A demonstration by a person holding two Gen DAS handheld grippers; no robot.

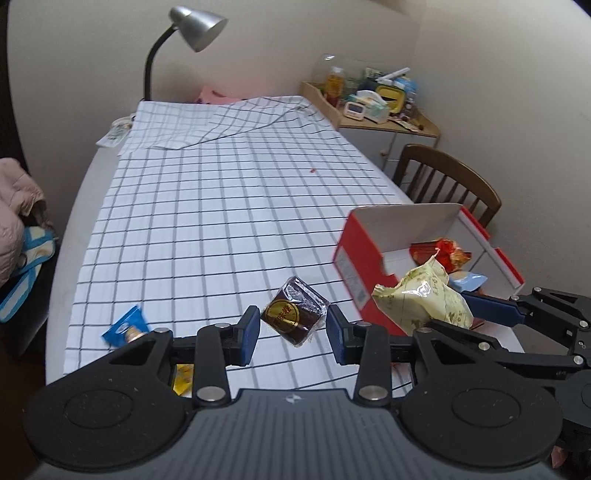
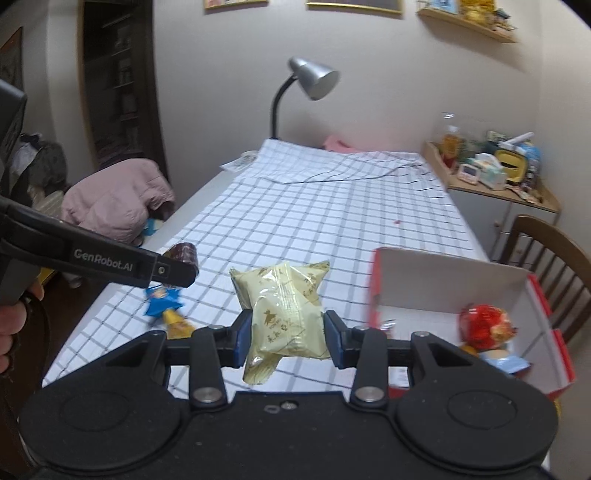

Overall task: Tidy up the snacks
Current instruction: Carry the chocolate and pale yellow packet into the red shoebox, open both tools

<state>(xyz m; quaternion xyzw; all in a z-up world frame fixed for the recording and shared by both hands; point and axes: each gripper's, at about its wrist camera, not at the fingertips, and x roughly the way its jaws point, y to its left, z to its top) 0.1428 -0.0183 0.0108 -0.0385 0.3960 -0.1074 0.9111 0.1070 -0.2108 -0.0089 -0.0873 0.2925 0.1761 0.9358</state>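
Note:
A dark brown wrapped snack with a gold label hangs above the checked tablecloth, my left gripper shut on it. In the right wrist view the same snack shows at the left gripper's tip. My right gripper is shut on a pale yellow packet, also lifted; this packet hangs at the near end of the red-and-white box. The box holds a red snack and a light blue packet.
A blue packet and a yellow one lie on the cloth at the near left. A desk lamp stands at the far end. Right of the table stand a wooden chair and a cluttered cabinet. A pink jacket lies left.

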